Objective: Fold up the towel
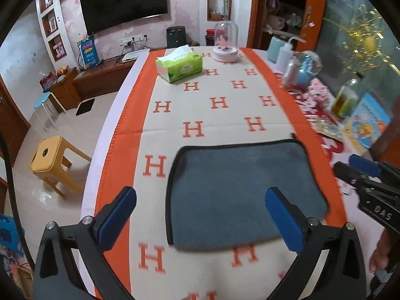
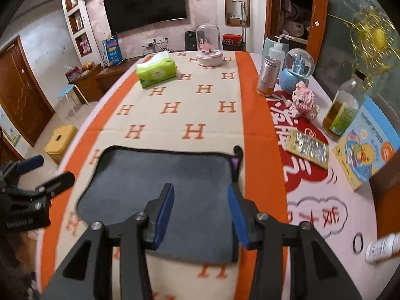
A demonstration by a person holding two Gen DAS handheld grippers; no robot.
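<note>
Both cameras sit low over the near edge of the table [image 1: 117,95], looking down its length toward the far edge and the TV [image 1: 125,2] wall. The left view hangs nearer the left edge, the right view nearer the right edge (each catches the other gripper). The 2 views share the towel [image 1: 237,190] and tissue box [image 1: 178,66].

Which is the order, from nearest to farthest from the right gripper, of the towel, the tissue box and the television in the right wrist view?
From the right gripper:
1. Towel, directly under the open fingers, on the blanket.
2. Tissue box, ahead and to the left, far down the table.
3. Television, on the wall beyond the table's far end.
</note>
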